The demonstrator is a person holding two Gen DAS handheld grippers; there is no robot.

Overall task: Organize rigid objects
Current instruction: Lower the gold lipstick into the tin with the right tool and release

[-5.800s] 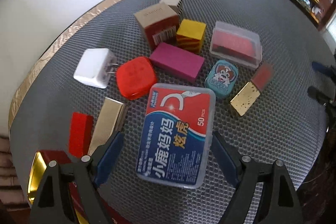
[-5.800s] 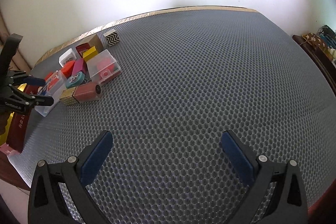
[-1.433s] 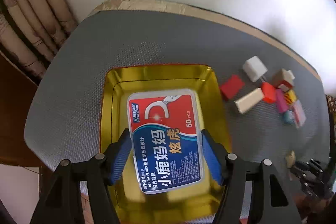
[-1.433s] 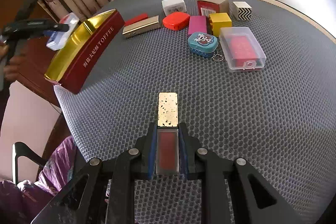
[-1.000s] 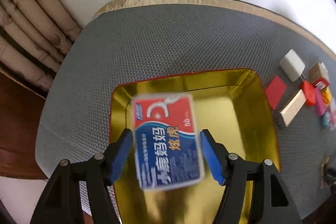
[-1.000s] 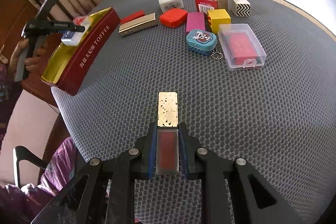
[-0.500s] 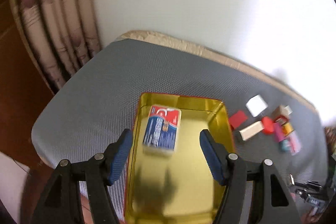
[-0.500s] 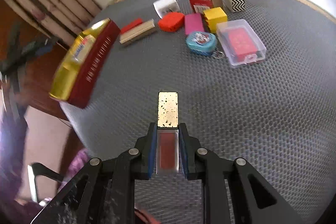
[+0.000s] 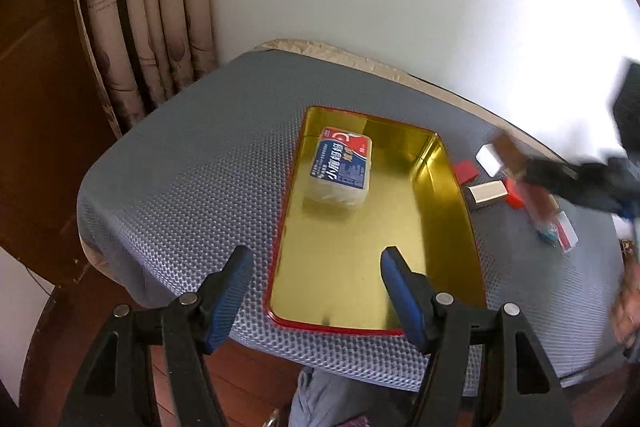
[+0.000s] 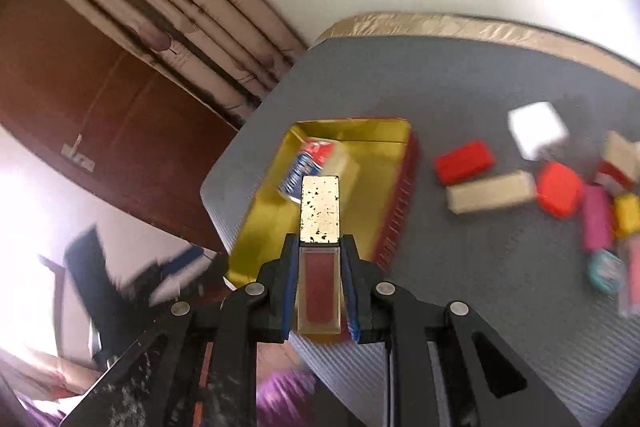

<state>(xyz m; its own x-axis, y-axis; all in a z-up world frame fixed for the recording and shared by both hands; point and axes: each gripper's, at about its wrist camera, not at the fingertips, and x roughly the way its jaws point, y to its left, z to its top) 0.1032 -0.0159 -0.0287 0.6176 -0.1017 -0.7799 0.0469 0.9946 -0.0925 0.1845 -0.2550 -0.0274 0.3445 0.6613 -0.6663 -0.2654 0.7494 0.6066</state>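
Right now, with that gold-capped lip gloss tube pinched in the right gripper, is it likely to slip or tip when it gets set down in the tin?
The lip gloss tube looks rigid and flat-sided, so it shouldn't roll. Its glossy body may slide between the right gripper's pads. Laid flat in the gold tin, it should probably stay put; stood on end, it would likely topple.

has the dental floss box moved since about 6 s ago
Yes. The dental floss box lay on the grey mat among the small items; it now rests inside the gold tin, at its far end, released by the open left gripper.
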